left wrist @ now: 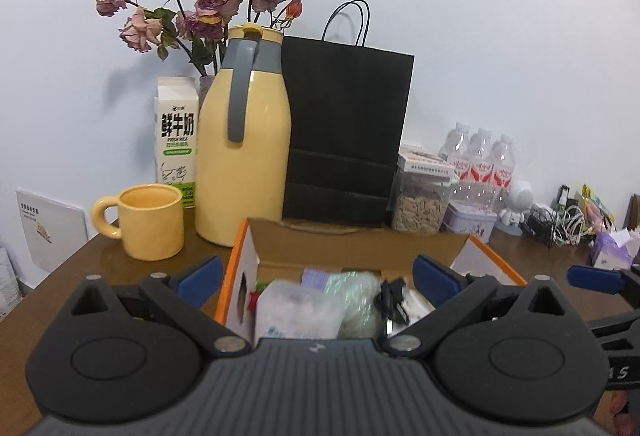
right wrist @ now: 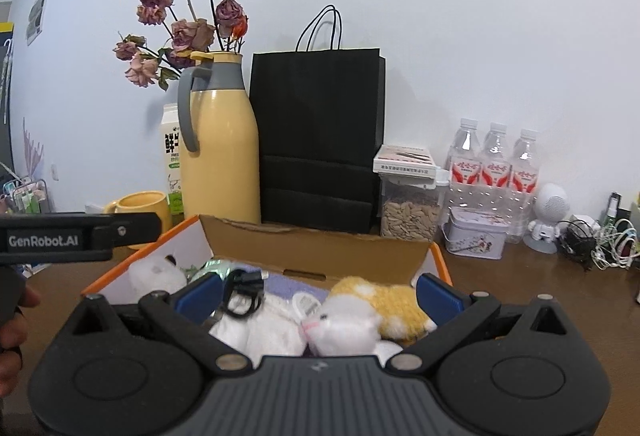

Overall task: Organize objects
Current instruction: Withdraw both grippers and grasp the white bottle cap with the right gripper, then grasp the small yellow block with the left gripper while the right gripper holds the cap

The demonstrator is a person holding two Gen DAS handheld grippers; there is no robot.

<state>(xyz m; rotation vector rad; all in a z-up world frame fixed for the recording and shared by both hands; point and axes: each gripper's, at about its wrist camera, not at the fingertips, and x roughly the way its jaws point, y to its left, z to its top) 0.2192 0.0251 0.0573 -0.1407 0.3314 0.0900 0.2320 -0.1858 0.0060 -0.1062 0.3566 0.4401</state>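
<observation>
Both my grippers hang over the open box (right wrist: pixel 316 250), and the move turns on what lies between the right jaws. The right gripper (right wrist: pixel 318 290) has its jaws spread wide with nothing in them, and the plush cat (right wrist: pixel 360 312) sits straight ahead and just below, inside the gap. Its long axis runs across the jaws — white head toward the left pad, yellow body toward the right pad — so closing would pinch it end to end, I judge, rather than across the belly (a turn of the wrist may serve better).

The left gripper (left wrist: pixel 318 276) is also wide and empty. Ahead of and below it I see a clear bag (left wrist: pixel 300 306) and a black clip (left wrist: pixel 390 298) in the same box, the clip nearer its right pad.

The cat is the right hand's to take; from the left it lies well off to the right, out of that view altogether. A black cable (right wrist: pixel 242 294) lies close beside the right gripper's left pad and could snag.
</observation>
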